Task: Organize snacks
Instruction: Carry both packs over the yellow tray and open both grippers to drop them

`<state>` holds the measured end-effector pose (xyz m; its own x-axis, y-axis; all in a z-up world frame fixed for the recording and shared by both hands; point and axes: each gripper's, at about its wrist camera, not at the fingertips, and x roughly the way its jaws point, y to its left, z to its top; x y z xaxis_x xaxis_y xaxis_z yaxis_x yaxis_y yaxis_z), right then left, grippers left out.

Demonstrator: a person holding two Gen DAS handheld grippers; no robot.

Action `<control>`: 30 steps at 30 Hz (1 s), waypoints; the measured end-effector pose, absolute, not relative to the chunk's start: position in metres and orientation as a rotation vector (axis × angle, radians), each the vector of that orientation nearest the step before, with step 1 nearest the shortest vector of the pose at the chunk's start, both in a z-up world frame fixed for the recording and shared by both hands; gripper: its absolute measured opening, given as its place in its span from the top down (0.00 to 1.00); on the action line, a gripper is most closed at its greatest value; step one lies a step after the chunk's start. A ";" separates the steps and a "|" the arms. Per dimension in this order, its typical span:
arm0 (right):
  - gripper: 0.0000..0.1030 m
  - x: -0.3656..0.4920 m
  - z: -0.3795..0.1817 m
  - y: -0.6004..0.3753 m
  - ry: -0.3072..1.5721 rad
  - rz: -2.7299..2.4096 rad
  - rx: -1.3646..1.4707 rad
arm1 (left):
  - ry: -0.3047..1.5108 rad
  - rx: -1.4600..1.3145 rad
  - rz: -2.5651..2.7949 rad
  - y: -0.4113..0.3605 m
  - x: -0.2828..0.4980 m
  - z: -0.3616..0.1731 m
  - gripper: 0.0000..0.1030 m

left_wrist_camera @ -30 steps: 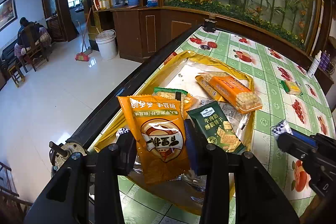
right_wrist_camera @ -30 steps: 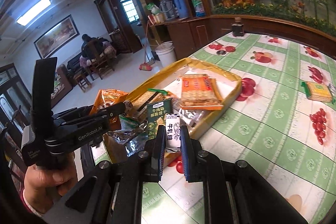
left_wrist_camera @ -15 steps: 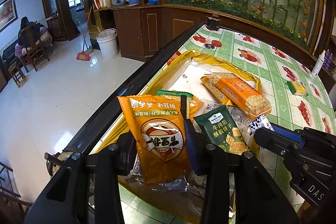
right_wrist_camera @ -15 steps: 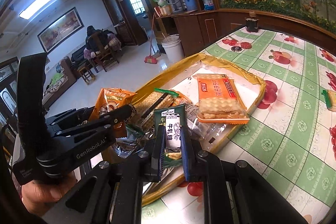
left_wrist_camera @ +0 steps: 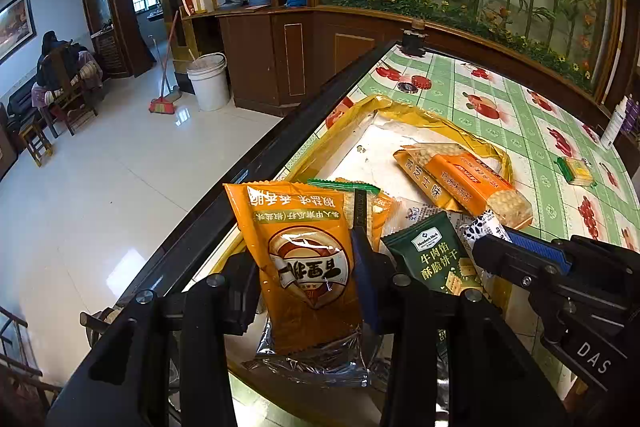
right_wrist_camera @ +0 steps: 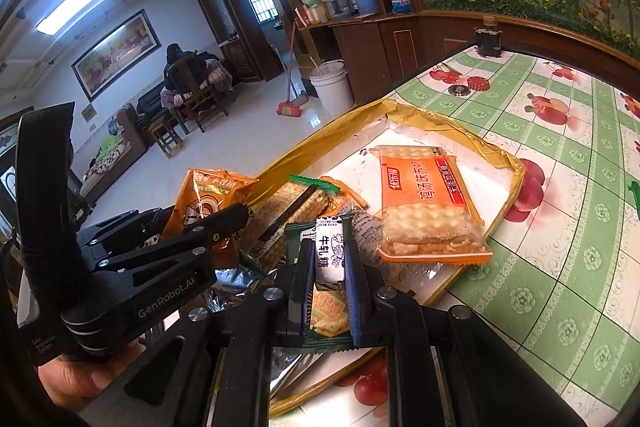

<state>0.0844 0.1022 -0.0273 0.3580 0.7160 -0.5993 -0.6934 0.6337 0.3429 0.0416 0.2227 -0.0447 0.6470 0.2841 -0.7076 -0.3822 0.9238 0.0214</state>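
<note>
Left claw [left_wrist_camera: 308, 279]: clamped on the orange snack bag [left_wrist_camera: 306, 259], which stands upright between my fingers, print upside down to me.
Right claw [right_wrist_camera: 329, 263]: narrow, pinching a small white nougat candy [right_wrist_camera: 329, 253] by its long sides; long axis points away from me along the fingers.
Where the candy is: held above the near end of the gold tray [right_wrist_camera: 404, 113], directly over the green cracker pack [right_wrist_camera: 326, 311].
Tray contents: an orange cracker packet [right_wrist_camera: 424, 203] lying flat toward the far right; a striped-edge biscuit pack [right_wrist_camera: 304, 201] on the left part of the heap.
Key relation: both my loads hang over the tray's near end, left bag toward the table edge, candy toward the tray's middle. Free white floor lies ahead, past the heap.
Stray item: one small yellow snack [left_wrist_camera: 576, 171] sits on the tablecloth [right_wrist_camera: 560, 267], well apart from the tray, nearer my right claw.
Judgement: release is next; I would set the candy down with its length along the tray.
</note>
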 end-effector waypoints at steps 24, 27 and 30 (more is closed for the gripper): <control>0.86 0.098 -0.024 0.114 0.790 0.902 0.036 | 0.784 -0.123 0.373 0.222 0.048 -0.045 0.62; 0.86 0.101 -0.024 0.114 0.790 0.902 0.042 | 0.782 -0.120 0.369 0.220 0.052 -0.044 0.63; 0.86 0.101 -0.023 0.115 0.791 0.902 0.040 | 0.783 -0.119 0.369 0.220 0.053 -0.044 0.63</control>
<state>0.1015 0.1149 -0.0234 0.3631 0.7144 -0.5982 -0.6863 0.6393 0.3469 0.0529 0.2195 -0.0440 0.6486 0.2806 -0.7075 -0.3677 0.9294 0.0315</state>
